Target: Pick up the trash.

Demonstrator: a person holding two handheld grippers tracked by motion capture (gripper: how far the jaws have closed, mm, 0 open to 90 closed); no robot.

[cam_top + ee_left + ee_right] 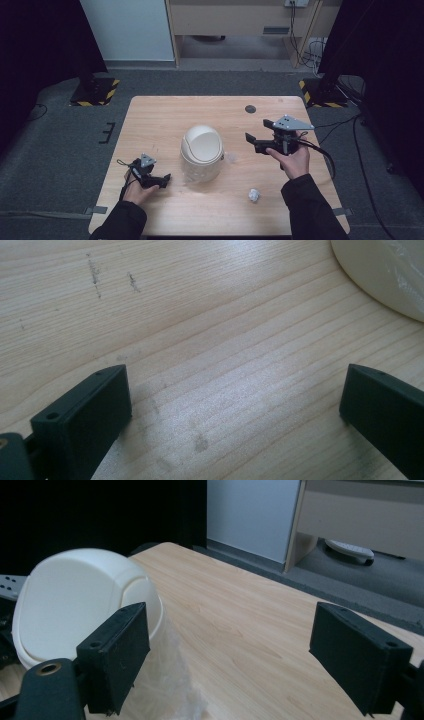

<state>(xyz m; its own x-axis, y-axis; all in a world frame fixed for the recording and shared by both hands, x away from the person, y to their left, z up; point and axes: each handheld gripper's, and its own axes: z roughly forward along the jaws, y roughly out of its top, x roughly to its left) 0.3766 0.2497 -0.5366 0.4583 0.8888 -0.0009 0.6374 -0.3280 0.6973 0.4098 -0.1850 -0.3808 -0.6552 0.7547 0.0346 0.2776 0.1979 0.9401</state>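
The wooden table (150, 120) carries a cream bin (201, 152) with a domed swing lid near its middle, a bit of clear plastic (231, 158) touching its right side. The right gripper (257, 135) is held above the table toward the right edge, jaws wide apart and empty, facing the bin. The left gripper (162, 181) sits low near the front left corner, jaws also apart, holding nothing. A small crumpled paper ball (254, 194) lies near the front edge, right of the bin.
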